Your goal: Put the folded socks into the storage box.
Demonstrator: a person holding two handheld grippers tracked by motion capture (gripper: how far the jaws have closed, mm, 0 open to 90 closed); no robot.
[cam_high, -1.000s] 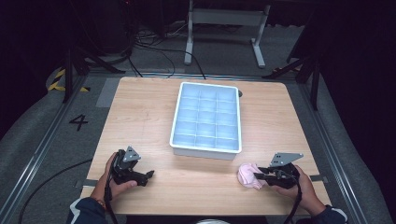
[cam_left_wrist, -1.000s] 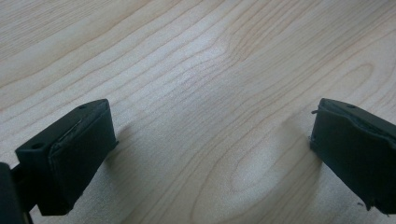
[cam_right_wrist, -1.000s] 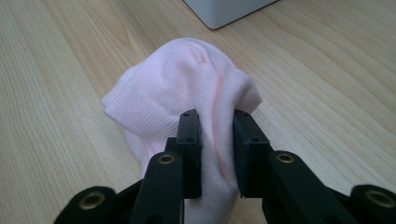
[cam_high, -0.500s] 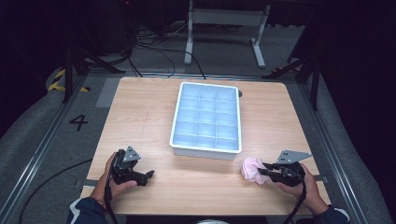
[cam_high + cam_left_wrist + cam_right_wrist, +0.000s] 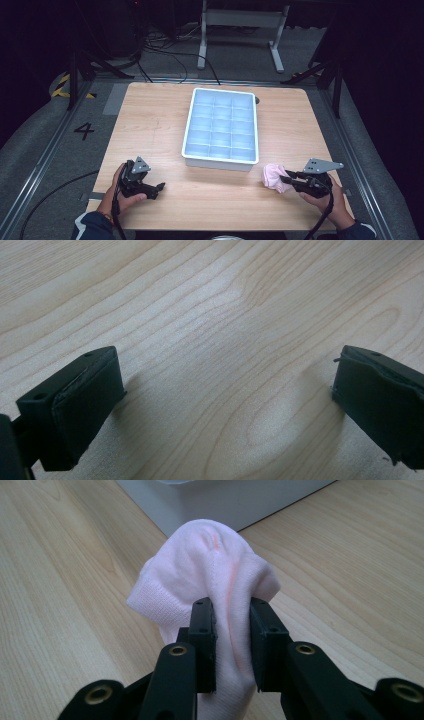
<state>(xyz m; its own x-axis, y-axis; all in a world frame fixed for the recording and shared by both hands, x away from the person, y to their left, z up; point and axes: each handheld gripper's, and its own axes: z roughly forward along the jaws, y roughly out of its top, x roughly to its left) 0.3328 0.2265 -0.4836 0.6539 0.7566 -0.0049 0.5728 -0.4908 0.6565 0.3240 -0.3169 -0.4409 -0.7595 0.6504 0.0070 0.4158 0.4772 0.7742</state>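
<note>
R gripper (image 5: pixel 289 176) sits at the near right of the table, held by the person's R hand (image 5: pixel 327 196), jaws pinched narrow on a bunched pale-pink sock (image 5: pixel 274 176). In the right gripper view the R gripper (image 5: pixel 231 630) has both black jaws pressed into the sock (image 5: pixel 210 575), fabric bulging out above and to the sides of them; a ribbed cuff edge shows at the lower left of the bundle. Sock is just beside the near right corner of the tray, w/ the tray's grey wall (image 5: pixel 220 500) right behind it. Vs 1.0 s ago: R gripper and sock have shifted a bit farther from the near edge and closer to the tray corner; grip unchanged.

L gripper (image 5: pixel 159 187) is at the near left, in the L hand (image 5: pixel 120 192), jaws spread wide w/ nothing between them. The left gripper view has the L gripper (image 5: pixel 225 405) low over bare wood grain. No change in its spot since 1.0 s ago.

Light-blue divided tray (image 5: pixel 187 142) sits mid-table, slightly far of centre, compartments look empty. Wooden table (image 5: pixel 150 120) otherwise bare. Tray hasn't moved.
</note>
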